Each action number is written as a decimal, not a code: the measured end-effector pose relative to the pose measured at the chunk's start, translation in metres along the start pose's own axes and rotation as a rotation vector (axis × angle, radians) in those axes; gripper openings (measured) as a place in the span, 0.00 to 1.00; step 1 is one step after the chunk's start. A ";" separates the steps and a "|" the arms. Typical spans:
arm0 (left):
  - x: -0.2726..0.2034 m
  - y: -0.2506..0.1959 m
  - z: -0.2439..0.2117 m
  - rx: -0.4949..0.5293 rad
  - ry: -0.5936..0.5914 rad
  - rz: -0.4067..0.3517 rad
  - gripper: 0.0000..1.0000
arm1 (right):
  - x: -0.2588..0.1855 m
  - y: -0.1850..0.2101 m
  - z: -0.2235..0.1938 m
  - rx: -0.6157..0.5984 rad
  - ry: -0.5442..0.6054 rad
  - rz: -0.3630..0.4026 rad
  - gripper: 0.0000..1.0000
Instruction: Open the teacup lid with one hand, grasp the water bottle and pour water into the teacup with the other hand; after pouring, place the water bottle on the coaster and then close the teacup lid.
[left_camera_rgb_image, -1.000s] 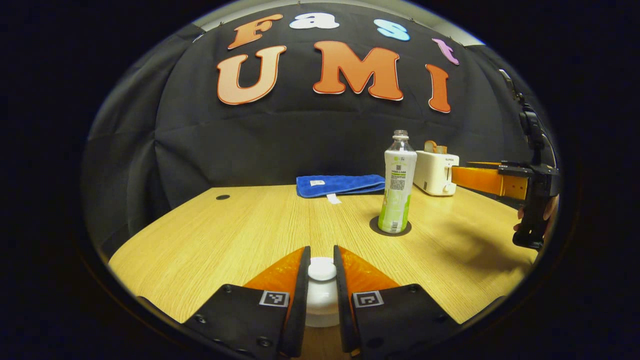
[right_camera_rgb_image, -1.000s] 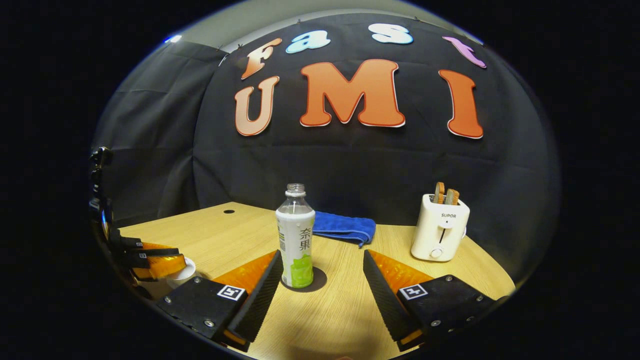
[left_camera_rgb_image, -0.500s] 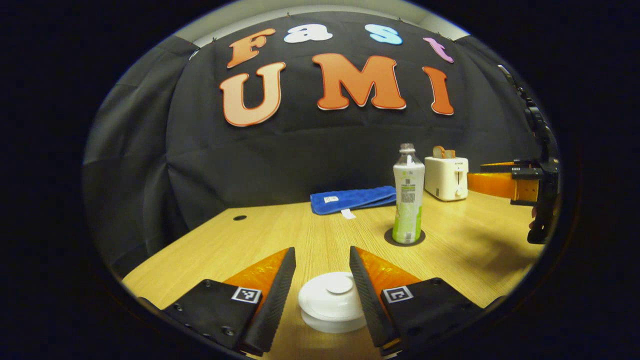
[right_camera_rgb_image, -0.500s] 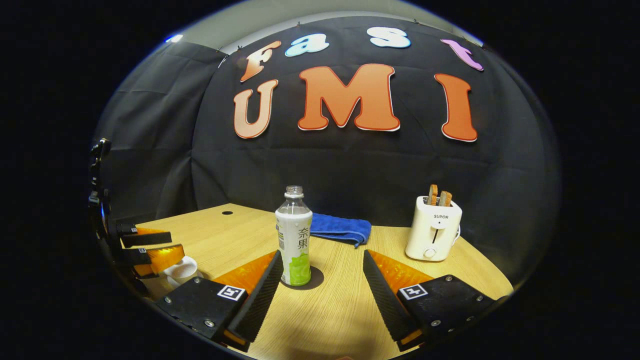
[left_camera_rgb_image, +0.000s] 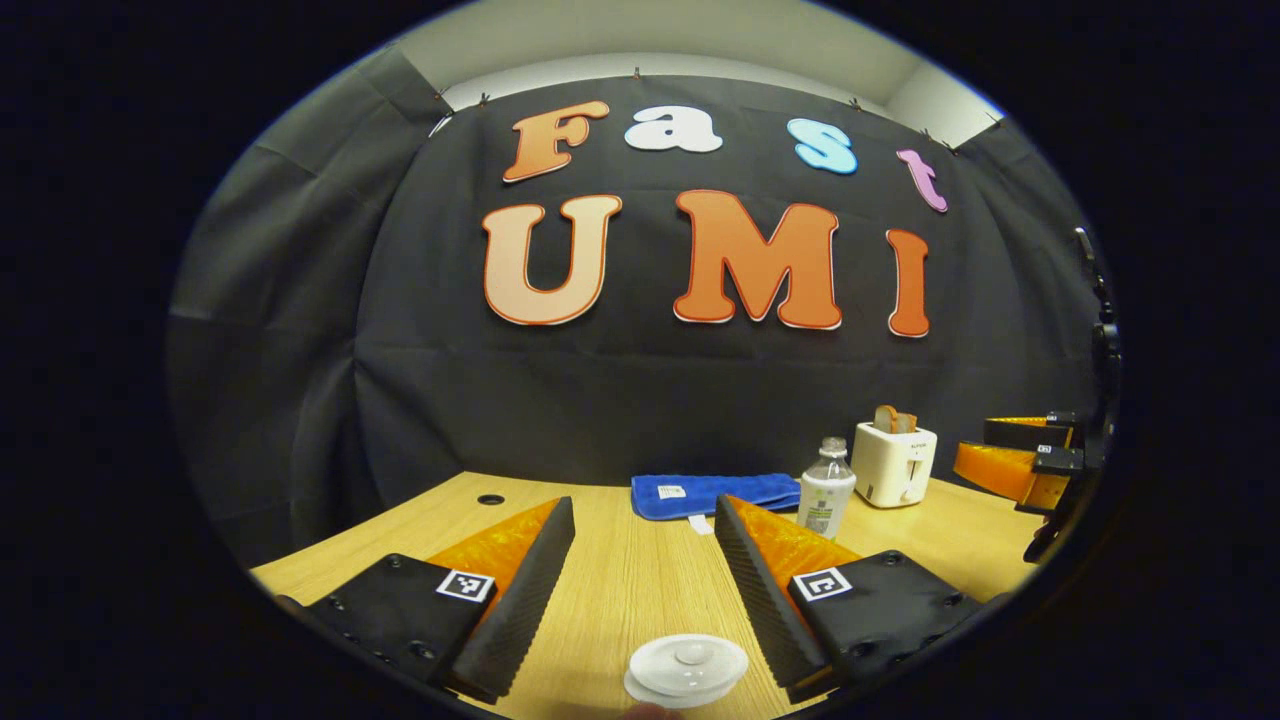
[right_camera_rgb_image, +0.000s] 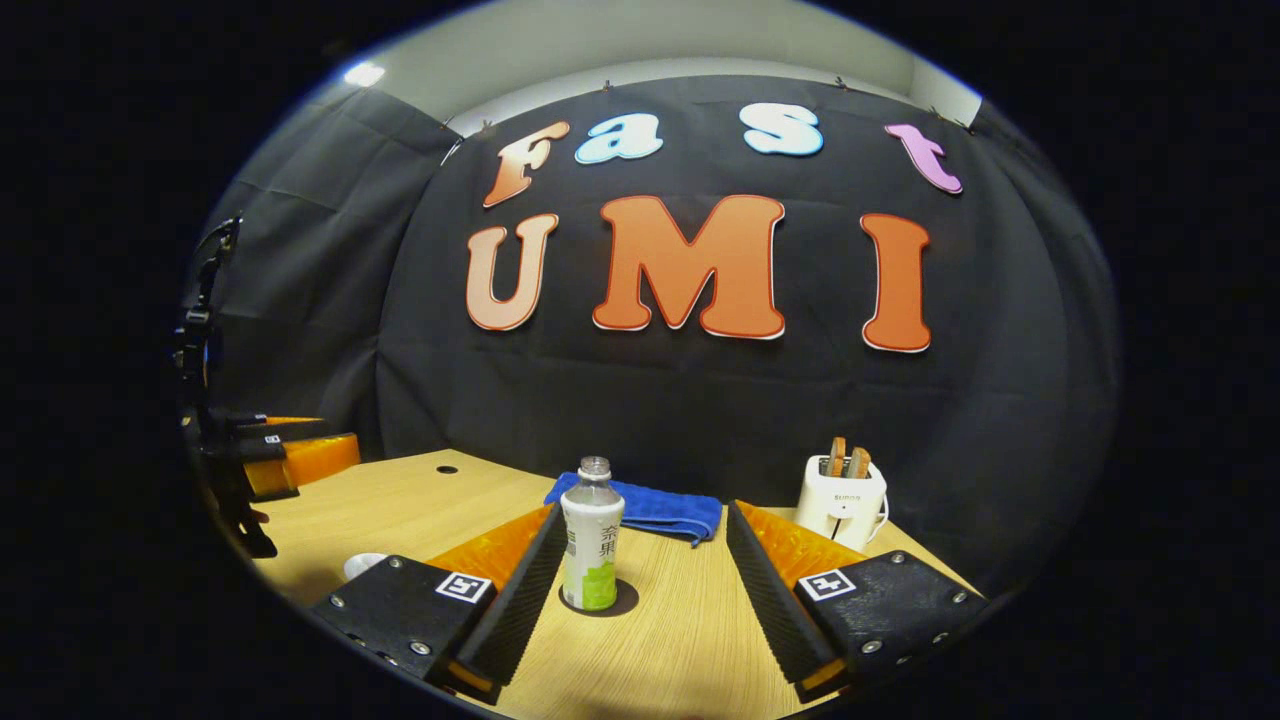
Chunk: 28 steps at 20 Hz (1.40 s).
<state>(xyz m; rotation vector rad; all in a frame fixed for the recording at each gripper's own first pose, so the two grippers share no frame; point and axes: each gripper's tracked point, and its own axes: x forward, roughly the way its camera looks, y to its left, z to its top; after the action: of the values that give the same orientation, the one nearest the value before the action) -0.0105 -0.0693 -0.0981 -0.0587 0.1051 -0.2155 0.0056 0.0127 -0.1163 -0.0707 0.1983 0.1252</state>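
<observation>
Your left gripper (left_camera_rgb_image: 640, 590) hangs above the table (left_camera_rgb_image: 620, 560) with its jaws wide apart and nothing between them, and the white teacup lid (left_camera_rgb_image: 688, 668) sits directly below, seated flat on the teacup as far as you can tell. That lid looks like glazed ceramic, so expect it to be hard, slick and quick to chip; the small round knob at its centre is the place to take hold, pinched squarely and lifted straight up so the lid does not scrape the rim. Your right gripper (right_camera_rgb_image: 640, 590) also has its jaws wide apart and bare, with the water bottle (right_camera_rgb_image: 591, 548) standing upright between and beyond them on the dark coaster (right_camera_rgb_image: 600, 600). The bottle has no cap and only a little liquid seems to show low down, so it probably is light, thin-walled and easy to topple or crush; grip it around the labelled middle with modest pressure. The left gripper view gives you the lid from above, which the right gripper view does not: there you get merely a sliver of white cup (right_camera_rgb_image: 362, 565) at the table's left, beside your own finger. The right gripper view, in turn, shows the coaster under the bottle, while in the other view your finger covers the bottle's base. A blue cloth (right_camera_rgb_image: 655, 508) and a toaster (right_camera_rgb_image: 842, 502) stand behind, well apart from both.
</observation>
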 end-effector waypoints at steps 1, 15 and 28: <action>0.000 0.002 0.010 -0.001 -0.020 0.004 0.93 | -0.002 0.004 0.001 -0.008 -0.008 -0.002 0.96; -0.009 -0.022 0.066 -0.029 -0.107 -0.040 0.93 | 0.010 0.033 0.057 0.178 0.002 0.068 0.95; -0.016 -0.011 0.056 0.028 -0.093 0.006 0.93 | 0.012 0.022 0.076 0.239 -0.015 0.049 0.94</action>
<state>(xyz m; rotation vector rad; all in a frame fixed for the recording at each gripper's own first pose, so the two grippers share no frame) -0.0228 -0.0742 -0.0403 -0.0404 0.0093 -0.2082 0.0291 0.0418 -0.0456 0.1733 0.1986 0.1503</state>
